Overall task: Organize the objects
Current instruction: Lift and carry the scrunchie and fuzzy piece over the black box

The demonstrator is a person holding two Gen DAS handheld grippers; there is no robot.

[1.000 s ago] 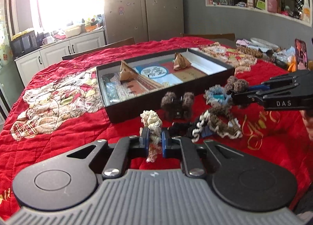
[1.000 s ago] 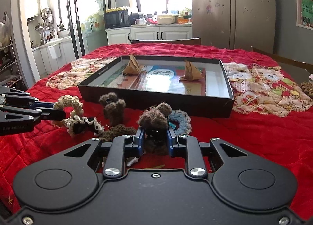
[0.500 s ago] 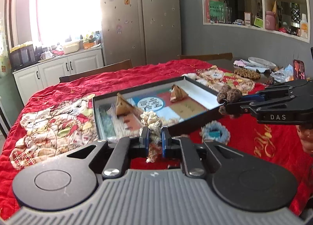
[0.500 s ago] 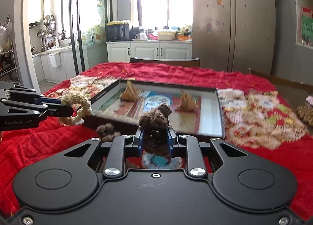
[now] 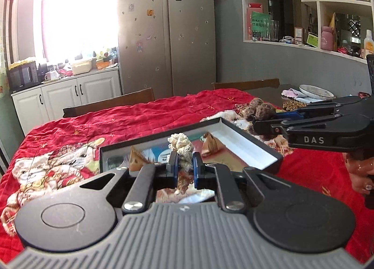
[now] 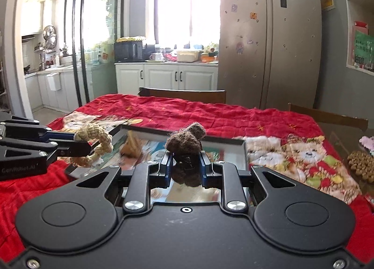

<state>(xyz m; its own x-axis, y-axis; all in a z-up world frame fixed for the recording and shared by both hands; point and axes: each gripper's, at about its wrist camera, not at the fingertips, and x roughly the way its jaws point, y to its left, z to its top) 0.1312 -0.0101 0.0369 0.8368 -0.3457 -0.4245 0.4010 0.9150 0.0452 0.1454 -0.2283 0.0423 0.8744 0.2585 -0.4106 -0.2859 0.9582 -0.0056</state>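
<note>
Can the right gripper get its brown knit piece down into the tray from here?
Probably yes. The right gripper, shut on the brown knit piece, hangs at the near edge of the open tray, with nothing between them. The left gripper, shut on a cream piece, is off to the side.

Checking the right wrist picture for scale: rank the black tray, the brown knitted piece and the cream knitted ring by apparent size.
1. black tray
2. brown knitted piece
3. cream knitted ring
The knits look close; nearness inflates the brown one.
</note>
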